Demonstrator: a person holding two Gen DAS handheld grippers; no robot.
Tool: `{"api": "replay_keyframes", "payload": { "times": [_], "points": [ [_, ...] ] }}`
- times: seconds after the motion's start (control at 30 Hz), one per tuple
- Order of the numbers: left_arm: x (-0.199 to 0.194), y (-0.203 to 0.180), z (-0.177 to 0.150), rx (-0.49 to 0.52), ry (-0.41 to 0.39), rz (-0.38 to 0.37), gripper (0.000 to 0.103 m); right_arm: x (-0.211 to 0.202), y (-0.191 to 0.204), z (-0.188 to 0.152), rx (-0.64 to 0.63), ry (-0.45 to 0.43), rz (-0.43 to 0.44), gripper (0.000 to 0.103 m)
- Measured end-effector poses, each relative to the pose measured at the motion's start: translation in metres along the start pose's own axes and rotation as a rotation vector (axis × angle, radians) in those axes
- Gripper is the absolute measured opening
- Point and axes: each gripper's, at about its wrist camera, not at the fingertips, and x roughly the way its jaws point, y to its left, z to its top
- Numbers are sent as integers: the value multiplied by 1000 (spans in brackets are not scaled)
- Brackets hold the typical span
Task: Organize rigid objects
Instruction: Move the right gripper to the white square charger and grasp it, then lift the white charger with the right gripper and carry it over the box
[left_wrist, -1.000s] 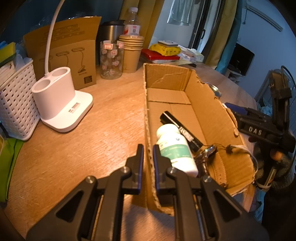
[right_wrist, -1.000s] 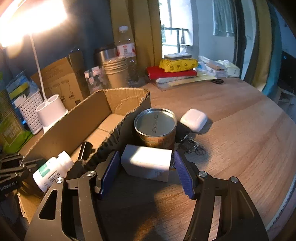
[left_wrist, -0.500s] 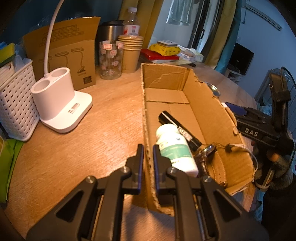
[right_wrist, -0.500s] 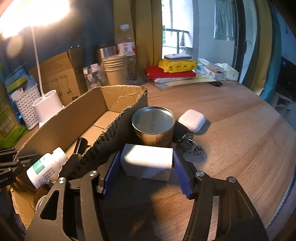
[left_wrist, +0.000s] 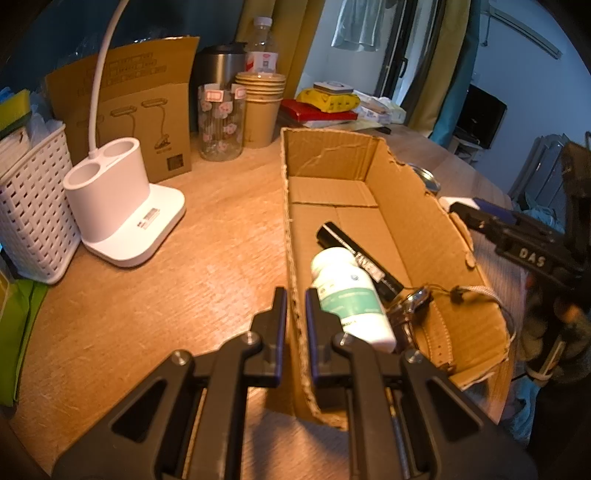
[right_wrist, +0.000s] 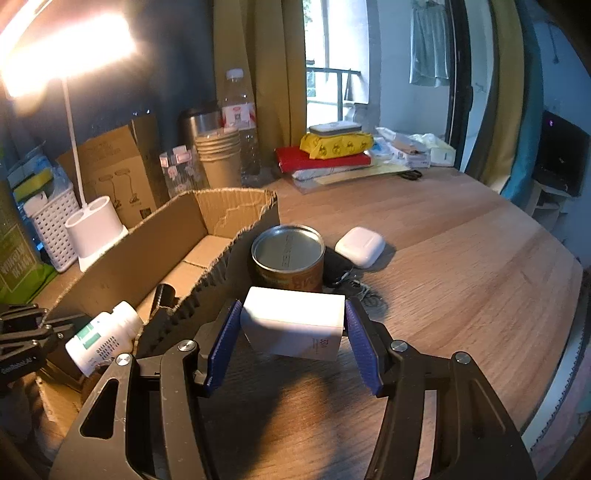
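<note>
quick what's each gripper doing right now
Left gripper: shut on the cardboard box wall.
Right gripper: shut on the white charger block, lifted off the table.

left tongs clamped on cardboard box wall at 6 o'clock | white bottle, black tube inside | lamp base at 9 o'clock on counter

Left gripper: black angular frame, silver screws, blue finger pads. Right gripper: same build, ribbed blue pads.
</note>
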Motion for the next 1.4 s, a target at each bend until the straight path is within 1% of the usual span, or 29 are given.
{"api": "replay_keyframes", "payload": {
  "times": [0.47,0.67,1.0,1.4],
  "points": [
    [-2,0,0,5,-5,6,10,-46,23,29,-61,-94,-19,60],
    [-1,0,0,6,-5,6,10,-57,40,39,-92,-121,-1,60],
    [-1,0,0,5,-5,6,10,-58,61,51,-124,-139,49,60],
    [-1,0,0,5,-5,6,10,-38,87,56,-151,-120,115,60]
  ]
}}
